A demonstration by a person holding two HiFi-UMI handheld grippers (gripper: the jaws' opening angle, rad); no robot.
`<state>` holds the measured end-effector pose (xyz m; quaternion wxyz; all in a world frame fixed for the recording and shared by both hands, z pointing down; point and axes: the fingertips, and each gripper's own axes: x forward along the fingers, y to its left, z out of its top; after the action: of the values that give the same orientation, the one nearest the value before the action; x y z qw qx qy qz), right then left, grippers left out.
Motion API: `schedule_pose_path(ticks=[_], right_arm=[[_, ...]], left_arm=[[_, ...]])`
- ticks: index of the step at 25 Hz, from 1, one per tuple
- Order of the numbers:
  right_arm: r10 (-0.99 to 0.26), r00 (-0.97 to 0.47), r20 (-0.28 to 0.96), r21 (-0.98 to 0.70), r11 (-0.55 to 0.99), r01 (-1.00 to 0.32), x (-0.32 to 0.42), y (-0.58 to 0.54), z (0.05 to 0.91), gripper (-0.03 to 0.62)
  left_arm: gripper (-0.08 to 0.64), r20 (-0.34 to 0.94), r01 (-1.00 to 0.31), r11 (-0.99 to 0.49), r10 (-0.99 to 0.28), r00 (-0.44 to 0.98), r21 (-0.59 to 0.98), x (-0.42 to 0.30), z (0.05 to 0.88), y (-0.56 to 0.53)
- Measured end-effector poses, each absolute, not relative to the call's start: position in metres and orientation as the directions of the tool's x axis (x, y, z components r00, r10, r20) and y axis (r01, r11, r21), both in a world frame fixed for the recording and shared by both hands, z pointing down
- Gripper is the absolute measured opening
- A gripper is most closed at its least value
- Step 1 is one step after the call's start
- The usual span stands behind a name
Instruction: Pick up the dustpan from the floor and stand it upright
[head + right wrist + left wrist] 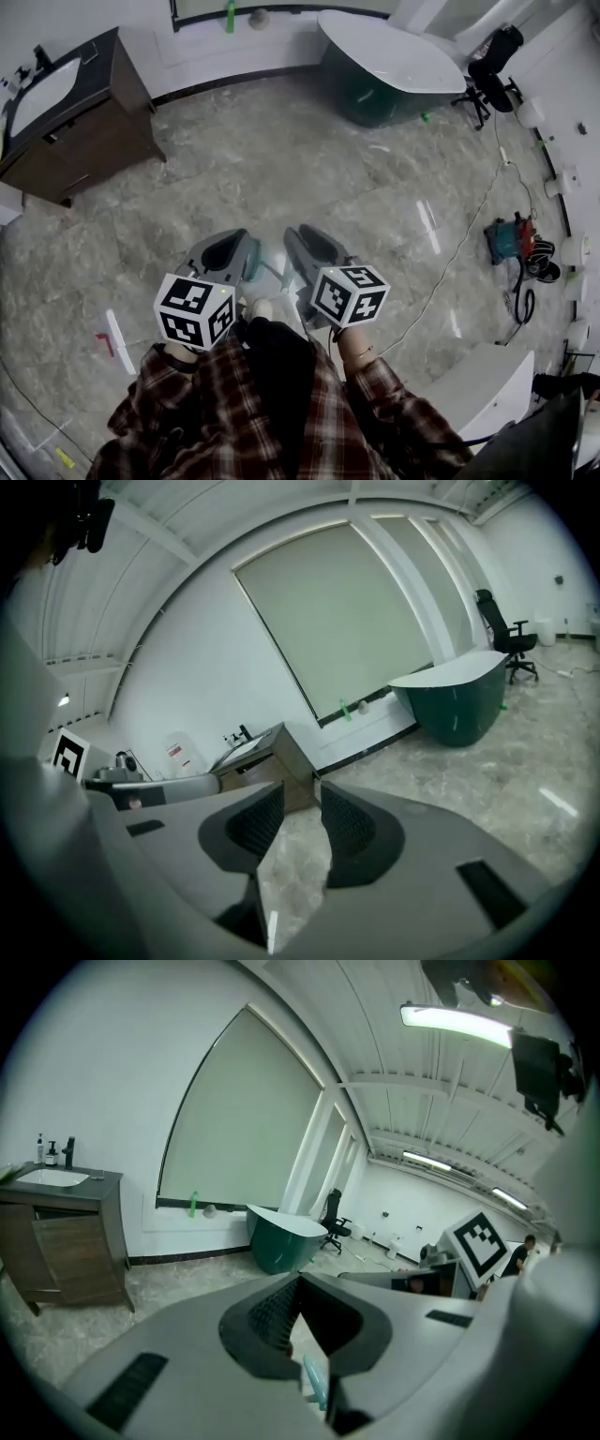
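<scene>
No dustpan shows in any view. Both grippers are held close to the person's chest above the marble floor point(281, 169), pointing forward. The left gripper point(242, 234) point(298, 1283) has its fingertips touching, so it is shut with nothing between the pads; a thin teal sliver point(314, 1382) shows through the gap lower down. The right gripper point(298, 232) point(302, 794) stands beside it, its ribbed pads point(347, 822) a narrow gap apart with only floor and cabinet seen through it. The plaid sleeves and marker cubes hide the floor right below.
A dark vanity with a sink point(70, 122) stands far left. A green tub with a white top point(394, 66) and an office chair point(492, 61) are at the back. A power tool point(511, 239) with cable lies right. A white strip point(120, 342) lies near left.
</scene>
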<state>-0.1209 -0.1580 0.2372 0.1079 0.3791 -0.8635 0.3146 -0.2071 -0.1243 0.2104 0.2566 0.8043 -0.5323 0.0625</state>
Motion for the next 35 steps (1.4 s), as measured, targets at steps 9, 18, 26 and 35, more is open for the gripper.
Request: schedule_pose_path(ticks=[9, 18, 26, 35], right_arm=[[-0.606, -0.720, 0.340, -0.320, 0.645, -0.694, -0.126, -0.144, 0.182, 0.018], [-0.551, -0.761, 0.343, -0.263, 0.721, -0.641, -0.140, -0.144, 0.162, 0.011], [-0.502, -0.789, 0.354, -0.278, 0.749, -0.601, -0.166, -0.141, 0.169, 0.011], [-0.493, -0.791, 0.363, -0.271, 0.756, -0.596, -0.165, -0.143, 0.169, 0.011]], left_arm=[[0.001, 0.329, -0.888, -0.311, -0.845, 0.421, 0.339, -0.199, 0.197, -0.114], [0.000, 0.298, -0.909, -0.288, -0.877, 0.377, 0.302, -0.211, 0.169, -0.109], [0.001, 0.300, -0.922, -0.234, -0.896, 0.327, 0.308, -0.233, 0.169, -0.099], [0.002, 0.298, -0.919, -0.245, -0.893, 0.339, 0.310, -0.227, 0.166, -0.102]])
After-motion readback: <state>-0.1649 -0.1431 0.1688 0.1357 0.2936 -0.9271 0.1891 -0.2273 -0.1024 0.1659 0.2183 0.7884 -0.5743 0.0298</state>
